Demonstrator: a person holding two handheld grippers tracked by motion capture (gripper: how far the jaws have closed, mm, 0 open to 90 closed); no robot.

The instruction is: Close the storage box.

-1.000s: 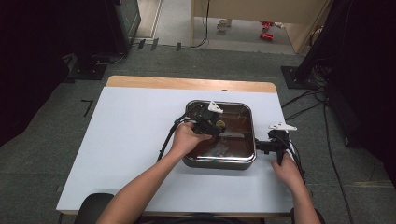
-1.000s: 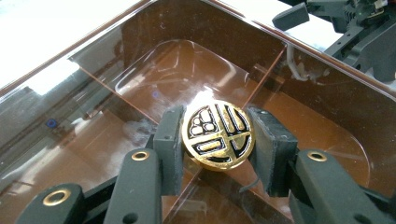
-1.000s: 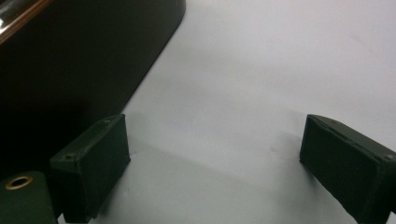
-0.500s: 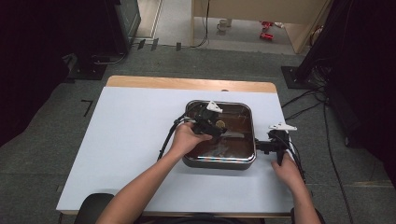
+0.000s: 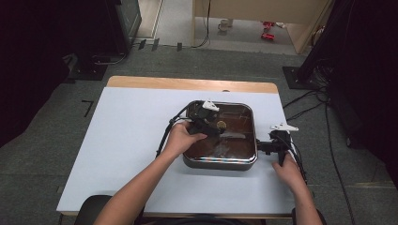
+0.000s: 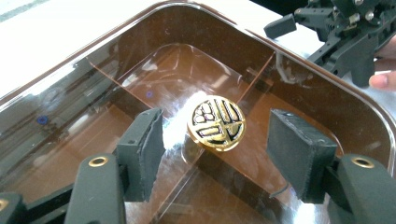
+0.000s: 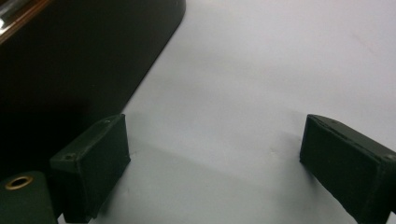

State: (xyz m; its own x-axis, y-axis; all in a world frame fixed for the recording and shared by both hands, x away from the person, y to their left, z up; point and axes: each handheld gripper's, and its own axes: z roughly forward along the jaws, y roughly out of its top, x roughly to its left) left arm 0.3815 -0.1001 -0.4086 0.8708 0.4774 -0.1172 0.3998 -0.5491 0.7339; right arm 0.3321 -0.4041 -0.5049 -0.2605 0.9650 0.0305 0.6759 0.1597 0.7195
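A square brown box with a clear lid (image 5: 220,161) lies on the white table (image 5: 126,140), right of centre. A round gold and black emblem (image 5: 221,125) (image 6: 216,123) marks the lid's middle. My left gripper (image 5: 213,130) (image 6: 215,156) hovers over the lid, open, with the emblem between its pads and nothing touched. My right gripper (image 5: 264,147) (image 7: 215,168) rests low by the box's right side, open, with bare table between its jaws. In the left gripper view, the right gripper (image 6: 345,32) appears beyond the box's far edge.
The dark wall of the box (image 7: 79,60) rises at the left of the right gripper view. A wooden strip (image 5: 187,84) runs along the table's far edge. Cables (image 5: 305,110) trail over the grey floor at the right.
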